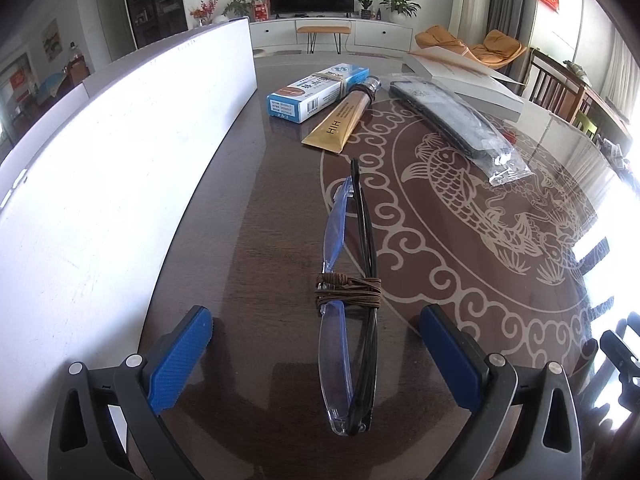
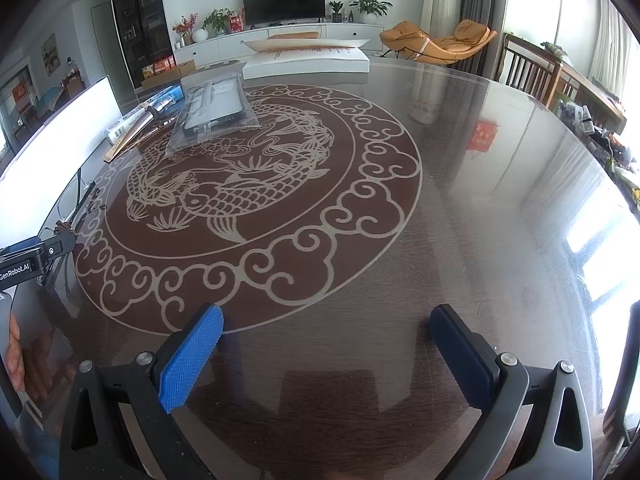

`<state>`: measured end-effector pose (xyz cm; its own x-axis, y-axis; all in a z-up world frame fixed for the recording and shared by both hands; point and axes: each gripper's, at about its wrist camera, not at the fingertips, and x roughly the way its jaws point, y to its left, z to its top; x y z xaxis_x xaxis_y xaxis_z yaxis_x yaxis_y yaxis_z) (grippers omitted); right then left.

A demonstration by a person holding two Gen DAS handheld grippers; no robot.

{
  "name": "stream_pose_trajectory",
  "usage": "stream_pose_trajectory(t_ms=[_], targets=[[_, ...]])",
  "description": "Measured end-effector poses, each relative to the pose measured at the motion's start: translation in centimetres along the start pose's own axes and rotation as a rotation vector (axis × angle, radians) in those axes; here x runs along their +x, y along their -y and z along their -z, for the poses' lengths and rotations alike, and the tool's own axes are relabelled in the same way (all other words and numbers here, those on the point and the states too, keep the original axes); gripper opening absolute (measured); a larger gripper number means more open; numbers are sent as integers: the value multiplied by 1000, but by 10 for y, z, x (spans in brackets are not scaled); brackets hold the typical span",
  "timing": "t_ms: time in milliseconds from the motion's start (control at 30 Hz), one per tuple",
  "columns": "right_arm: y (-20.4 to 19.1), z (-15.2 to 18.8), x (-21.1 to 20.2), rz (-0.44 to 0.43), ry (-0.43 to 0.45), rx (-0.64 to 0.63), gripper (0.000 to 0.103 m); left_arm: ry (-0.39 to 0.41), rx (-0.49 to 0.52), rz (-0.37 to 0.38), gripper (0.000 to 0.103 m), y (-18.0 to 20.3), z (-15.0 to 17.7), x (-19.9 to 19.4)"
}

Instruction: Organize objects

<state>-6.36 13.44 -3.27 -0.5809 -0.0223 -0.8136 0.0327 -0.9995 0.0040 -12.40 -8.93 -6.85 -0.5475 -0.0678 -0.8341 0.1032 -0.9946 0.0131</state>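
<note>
Folded glasses point(image 1: 350, 320), bound with brown cord, lie on the dark table between the open fingers of my left gripper point(image 1: 316, 320), untouched by either blue pad. Beyond them lie a gold tube point(image 1: 344, 118), a blue and white carton point(image 1: 316, 90) and a black item in a clear bag point(image 1: 460, 124). A white bin point(image 1: 100, 184) stands along the left. My right gripper point(image 2: 326, 320) is open and empty over the bare table. The right wrist view shows the bagged item point(image 2: 214, 112), the tube point(image 2: 132, 132) and the left gripper's body point(image 2: 32, 260) at far left.
A white book or box point(image 1: 476, 80) lies at the table's far side, also in the right wrist view point(image 2: 308, 62). The table has a carved fish medallion point(image 2: 240, 184). Wooden chairs point(image 2: 532, 68) stand at the far right edge.
</note>
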Motion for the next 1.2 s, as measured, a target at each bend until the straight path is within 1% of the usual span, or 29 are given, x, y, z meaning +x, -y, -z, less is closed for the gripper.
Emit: stream_pose_trajectory(t_ms=[167, 267, 333, 400, 500, 567, 633, 700, 800, 900, 967, 1033, 1167, 1200], targets=[[0, 0, -1, 2, -1, 0, 103, 21, -6, -16, 103, 2, 3, -2], [1, 1, -1, -2, -1, -2, 103, 46, 20, -42, 103, 7, 4, -5], [1, 1, -1, -3, 0, -1, 103, 47, 31, -25, 103, 8, 4, -4], [0, 0, 0, 6, -7, -11, 103, 31, 4, 13, 103, 2, 3, -2], [-5, -10, 2, -8, -15, -17, 103, 34, 10, 12, 103, 4, 3, -2], [-14, -31, 5, -48, -10, -20, 103, 34, 10, 12, 103, 4, 3, -1], [-30, -64, 8, -100, 8, -34, 103, 34, 10, 12, 103, 5, 3, -1], [-49, -102, 21, -150, 11, -49, 103, 34, 10, 12, 103, 4, 3, -1], [-74, -155, 56, -181, -25, -43, 103, 34, 10, 12, 103, 4, 3, -1], [-93, -191, 95, -222, -99, -3, 103, 34, 10, 12, 103, 4, 3, -1], [-105, -206, 119, -230, -167, 16, 103, 34, 10, 12, 103, 4, 3, -1], [-118, -214, 137, -219, -213, -5, 103, 34, 10, 12, 103, 5, 3, -1], [-141, -217, 151, -179, -215, -57, 103, 34, 10, 12, 103, 5, 3, -1], [-146, -215, 151, -165, -202, -76, 103, 34, 10, 12, 103, 4, 3, -1]])
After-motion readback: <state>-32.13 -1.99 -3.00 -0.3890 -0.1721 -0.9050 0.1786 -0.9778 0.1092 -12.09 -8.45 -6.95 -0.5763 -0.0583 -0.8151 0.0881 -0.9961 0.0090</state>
